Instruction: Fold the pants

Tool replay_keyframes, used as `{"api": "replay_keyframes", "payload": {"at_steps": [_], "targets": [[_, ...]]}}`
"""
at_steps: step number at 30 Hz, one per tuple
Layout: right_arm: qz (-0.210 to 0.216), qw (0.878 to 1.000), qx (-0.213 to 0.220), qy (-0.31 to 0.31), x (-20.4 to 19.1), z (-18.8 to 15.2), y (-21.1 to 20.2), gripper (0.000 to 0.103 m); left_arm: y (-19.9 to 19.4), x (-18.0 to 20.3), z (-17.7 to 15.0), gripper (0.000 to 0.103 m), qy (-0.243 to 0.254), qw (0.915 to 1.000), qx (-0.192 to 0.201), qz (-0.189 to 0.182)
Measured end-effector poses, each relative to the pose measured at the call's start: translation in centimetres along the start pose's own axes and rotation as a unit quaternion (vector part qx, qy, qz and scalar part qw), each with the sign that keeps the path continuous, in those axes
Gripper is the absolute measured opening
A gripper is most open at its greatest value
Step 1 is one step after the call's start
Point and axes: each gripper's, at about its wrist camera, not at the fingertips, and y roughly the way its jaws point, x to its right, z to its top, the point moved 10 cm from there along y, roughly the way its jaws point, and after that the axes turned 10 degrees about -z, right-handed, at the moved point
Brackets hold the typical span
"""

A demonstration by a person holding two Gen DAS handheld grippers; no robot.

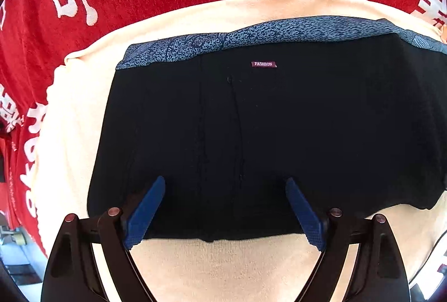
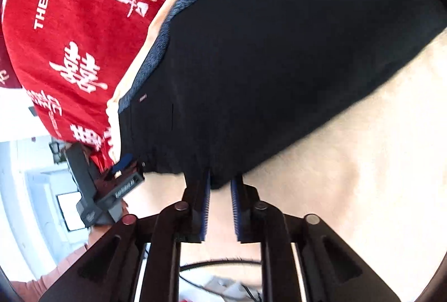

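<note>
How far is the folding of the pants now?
Done, it seems: the pants lie as a compact black rectangle on the cream towel, blue waistband along the far edge. In hand: the left gripper is open over the near edge, and the right gripper is narrowly open at the hem, gripping nothing. Left: perhaps one more fold; whether it is needed, I cannot tell.
</note>
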Motion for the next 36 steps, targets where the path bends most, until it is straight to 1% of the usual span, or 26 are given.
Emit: {"api": "replay_keyframes", "payload": {"at_steps": [1,3,6,8,9,11,12,13,14,15,16,17,19,20,21,22,23,25,27,28,30,32,33,34,35,36], "targets": [[-0.007,1.000,0.007,-0.004,0.5,0.2,-1.0,0.024,-1.8,3.5,-0.4,0.089,-0.001,1.0000,-0.003,-0.004],[-0.020,0.999,0.033,0.002,2.1,1.4,-3.3,0.025,-3.1,5.2,0.2,0.089,-0.007,0.9995,0.007,-0.030],[-0.028,0.996,0.064,0.053,5.3,4.3,-5.9,0.025,-4.8,9.6,1.7,0.089,-0.005,0.9965,0.032,-0.077],[-0.041,0.994,0.071,0.067,6.9,5.8,-6.5,0.021,-5.0,12.9,2.8,0.089,0.000,0.9932,0.040,-0.109],[-0.051,0.994,0.075,0.065,7.3,6.3,-6.5,0.016,-4.8,14.8,3.3,0.089,0.002,0.9915,0.042,-0.123],[-0.087,0.992,0.076,0.047,8.0,6.6,-6.3,0.015,-3.6,17.4,3.7,0.089,0.007,0.9905,0.035,-0.133],[-0.119,0.989,0.080,0.032,8.8,6.6,-6.4,0.015,-2.8,18.6,3.7,0.089,0.014,0.9914,0.022,-0.128],[-0.130,0.988,0.083,0.029,9.4,6.3,-6.6,0.015,-1.9,19.2,3.1,0.089,0.021,0.9929,0.010,-0.117],[-0.142,0.986,0.084,0.038,10.3,6.0,-6.9,0.015,-1.0,19.4,2.4,0.091,0.021,0.9935,0.003,-0.111],[-0.152,0.984,0.078,0.053,11.3,5.4,-7.2,0.010,-1.3,19.2,2.3,0.091,0.006,0.9924,0.022,-0.121],[-0.160,0.982,0.074,0.064,12.0,5.0,-7.5,0.007,-1.3,19.1,2.1,0.091,0.001,0.9917,0.018,-0.127],[-0.157,0.982,0.073,0.075,12.6,4.6,-7.9,0.007,-1.4,18.9,1.7,0.091,-0.004,0.9909,0.009,-0.134],[-0.161,0.980,0.084,0.075,12.9,4.3,-9.4,0.014,-1.9,18.7,1.5,0.091,-0.004,0.9916,-0.001,-0.130],[-0.156,0.981,0.095,0.066,12.9,4.4,-10.1,0.014,-2.4,18.8,1.6,0.091,0.000,0.9924,-0.007,-0.123],[-0.150,0.981,0.109,0.047,11.9,5.0,-11.0,0.015,-3.1,18.9,2.0,0.091,0.007,0.9930,-0.004,-0.118],[-0.146,0.982,0.117,0.032,11.1,5.6,-11.4,0.022,-3.4,18.7,2.6,0.091,0.012,0.9931,0.006,-0.117],[-0.140,0.982,0.125,0.009,9.8,6.7,-11.6,0.024,-4.0,18.7,3.7,0.091,0.012,0.9928,0.020,-0.118],[-0.125,0.984,0.120,-0.033,7.4,8.6,-10.8,0.026,-4.3,18.6,6.0,0.091,0.001,0.9921,0.036,-0.120],[-0.121,0.984,0.106,-0.073,4.9,10.9,-8.7,0.026,-3.8,18.3,8.7,0.091,-0.016,0.9921,0.049,-0.115],[-0.119,0.983,0.101,-0.093,3.6,12.2,-7.3,0.026,-3.3,18.3,10.0,0.091,-0.026,0.9921,0.054,-0.110],[-0.118,0.982,0.094,-0.114,1.7,13.9,-4.9,0.026,-1.8,17.6,12.5,0.091,-0.048,0.9916,0.059,-0.105],[-0.116,0.981,0.083,-0.131,0.8,15.4,-2.9,0.026,0.1,16.9,13.9,0.091,-0.063,0.9930,0.057,-0.083],[-0.134,0.977,0.084,-0.143,0.9,16.3,-1.9,0.026,0.9,16.3,14.2,0.091,-0.069,0.9933,0.052,-0.077],[-0.152,0.972,0.091,-0.152,1.0,16.7,-1.4,0.026,1.6,16.0,14.5,0.091,-0.081,0.9920,0.051,-0.082],[-0.162,0.968,0.101,-0.163,1.4,17.5,-1.2,0.026,2.0,15.5,14.8,0.091,-0.099,0.9891,0.058,-0.093],[-0.165,0.964,0.117,-0.173,1.7,18.4,-1.4,0.026,2.1,15.2,14.9,0.091,-0.106,0.9883,0.059,-0.092]]}}
